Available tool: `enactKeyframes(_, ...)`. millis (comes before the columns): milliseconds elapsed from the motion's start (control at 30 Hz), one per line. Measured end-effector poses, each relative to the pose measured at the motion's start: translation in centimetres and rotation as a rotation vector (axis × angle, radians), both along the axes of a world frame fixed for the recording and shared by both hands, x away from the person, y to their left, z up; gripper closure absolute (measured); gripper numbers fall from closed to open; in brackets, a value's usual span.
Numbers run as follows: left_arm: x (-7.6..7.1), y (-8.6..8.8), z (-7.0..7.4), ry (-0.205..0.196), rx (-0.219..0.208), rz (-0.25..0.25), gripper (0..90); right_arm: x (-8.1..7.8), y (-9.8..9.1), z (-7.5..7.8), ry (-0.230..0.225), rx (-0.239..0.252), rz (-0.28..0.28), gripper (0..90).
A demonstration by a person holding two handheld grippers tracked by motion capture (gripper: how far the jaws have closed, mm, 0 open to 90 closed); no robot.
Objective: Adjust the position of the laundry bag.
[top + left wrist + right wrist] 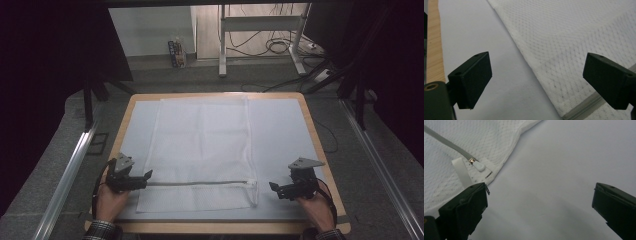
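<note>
Two grippers sit w/ us at the near edge of a wood-rimmed table (127,117) topped by a grey mat (280,130); carpet and desk legs beyond. Left gripper (148,175) jaws wide apart, empty, straddling the mesh laundry bag (200,145) edge by its zipper (200,183). Right gripper (273,186) wide too, empty, beside the zipper pull (479,166). Bare mat either side.

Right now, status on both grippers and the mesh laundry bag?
Left gripper open at the bag's left edge. Right gripper open, off its right edge. Mesh laundry bag flat, zipper pull at the right end. Nothing in the way.
</note>
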State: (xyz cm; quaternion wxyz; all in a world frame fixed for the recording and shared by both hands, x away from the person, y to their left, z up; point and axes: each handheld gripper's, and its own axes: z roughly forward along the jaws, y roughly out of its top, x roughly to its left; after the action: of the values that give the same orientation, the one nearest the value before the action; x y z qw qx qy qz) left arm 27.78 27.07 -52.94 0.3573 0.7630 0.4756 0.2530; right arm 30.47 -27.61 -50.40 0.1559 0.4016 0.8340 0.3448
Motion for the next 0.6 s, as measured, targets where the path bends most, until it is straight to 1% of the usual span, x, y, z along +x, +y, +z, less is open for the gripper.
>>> enactKeyframes(67, -0.03, 0.38, 0.12, -0.013, -0.032, 0.006, 8.2, 0.04, 0.02, -0.06, 0.010, -0.002, 0.006, 0.5)
enactKeyframes(167, -0.13, 0.45, 0.37, -0.026, -0.049, 0.015, 8.1, 0.09, -0.04, 0.02, 0.002, 0.007, 0.011, 0.9)
enactKeyframes(200, -0.13, 0.39, 0.40, -0.029, -0.044, 0.009, 8.1, 0.11, -0.07, 0.00, 0.003, 0.013, 0.009, 0.9)
enactKeyframes(233, -0.14, 0.26, 0.42, -0.023, -0.035, 0.006, 8.1, 0.12, -0.12, 0.01, 0.007, 0.011, 0.006, 0.9)
enactKeyframes(400, -0.06, -0.33, 0.31, 0.001, 0.001, -0.004, 7.7, 0.09, 0.01, -0.11, -0.005, -0.002, 0.003, 0.0)
enactKeyframes(500, 0.03, -0.37, 0.32, 0.021, -0.009, -0.006, 7.7, 0.04, 0.21, -0.19, -0.011, -0.003, 0.011, 0.0)
enactKeyframes(600, 0.10, -0.40, 0.25, 0.032, -0.012, -0.005, 7.7, 0.03, 0.27, -0.16, -0.007, 0.019, 0.019, 0.0)
